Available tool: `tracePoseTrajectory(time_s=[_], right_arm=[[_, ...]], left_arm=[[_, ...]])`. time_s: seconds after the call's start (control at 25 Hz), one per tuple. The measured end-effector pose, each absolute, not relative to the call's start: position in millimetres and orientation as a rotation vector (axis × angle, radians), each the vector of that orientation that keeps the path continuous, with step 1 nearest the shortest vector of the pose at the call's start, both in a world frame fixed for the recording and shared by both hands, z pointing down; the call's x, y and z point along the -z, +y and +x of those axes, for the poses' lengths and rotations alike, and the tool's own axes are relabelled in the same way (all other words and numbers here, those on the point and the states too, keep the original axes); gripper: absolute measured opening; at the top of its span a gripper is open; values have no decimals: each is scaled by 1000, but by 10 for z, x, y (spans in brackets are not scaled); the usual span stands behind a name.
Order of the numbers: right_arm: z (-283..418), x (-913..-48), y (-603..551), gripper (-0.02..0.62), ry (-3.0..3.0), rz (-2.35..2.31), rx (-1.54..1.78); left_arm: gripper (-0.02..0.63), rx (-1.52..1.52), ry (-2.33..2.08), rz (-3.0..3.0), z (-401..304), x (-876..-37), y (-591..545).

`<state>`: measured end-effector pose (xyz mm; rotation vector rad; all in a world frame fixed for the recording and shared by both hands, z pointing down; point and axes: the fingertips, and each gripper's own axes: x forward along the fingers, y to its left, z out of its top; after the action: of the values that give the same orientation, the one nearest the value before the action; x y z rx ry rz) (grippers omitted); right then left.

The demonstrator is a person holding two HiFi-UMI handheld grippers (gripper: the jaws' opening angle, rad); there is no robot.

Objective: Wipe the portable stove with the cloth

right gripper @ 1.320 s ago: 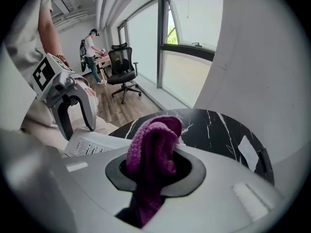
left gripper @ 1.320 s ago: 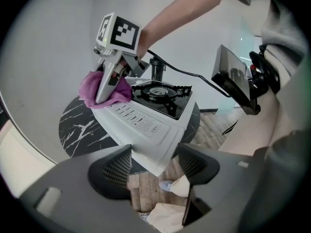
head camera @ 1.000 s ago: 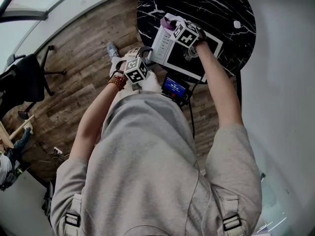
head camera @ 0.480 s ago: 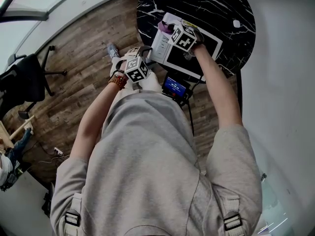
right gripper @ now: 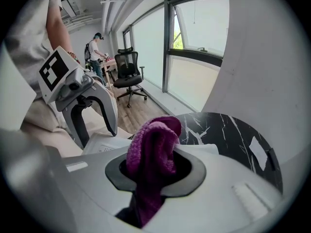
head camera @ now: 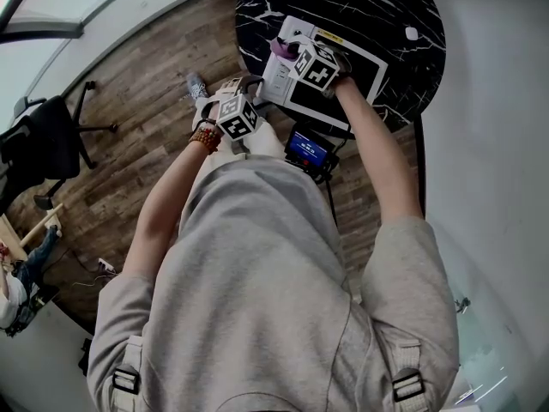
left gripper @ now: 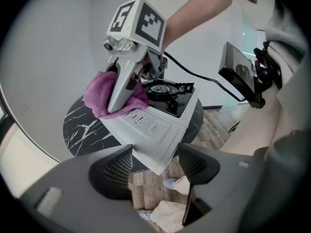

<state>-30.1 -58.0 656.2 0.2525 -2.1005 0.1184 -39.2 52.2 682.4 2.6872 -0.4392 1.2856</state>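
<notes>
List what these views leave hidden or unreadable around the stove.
- Top of the stove under the cloth: left gripper view, the cloth and right gripper cover it; head view, the marker cube does.
- Panel print: left gripper view, too small.
- Screen text on the waist device: head view, too small.

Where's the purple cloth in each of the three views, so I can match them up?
Head view: purple cloth top centre, on the control-panel end of the white stove.
Left gripper view: upper left of centre, on the stove's panel end, pinched by the right hand-held gripper.
Right gripper view: dead centre, clamped between the jaws.
Shared landmark: the black marbled round table.
</notes>
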Motion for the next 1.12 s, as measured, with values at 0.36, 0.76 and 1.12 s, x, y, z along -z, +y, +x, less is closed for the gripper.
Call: tracePoseTrajectory(time_s=[0.36, 0.76, 1.12], right_arm=[[-369, -6573, -400, 98, -2115, 234, -124], [-461, -6573, -171, 98, -2134, 222, -116], [-513, -6580, 0, 98, -2145, 209, -118]], left_arm=[[299, -1305, -422, 2680, -391, -6844, 526], [301, -1321, -444, 2670, -392, -6842, 527], [302, -1324, -467, 2669, -388, -6858, 530]])
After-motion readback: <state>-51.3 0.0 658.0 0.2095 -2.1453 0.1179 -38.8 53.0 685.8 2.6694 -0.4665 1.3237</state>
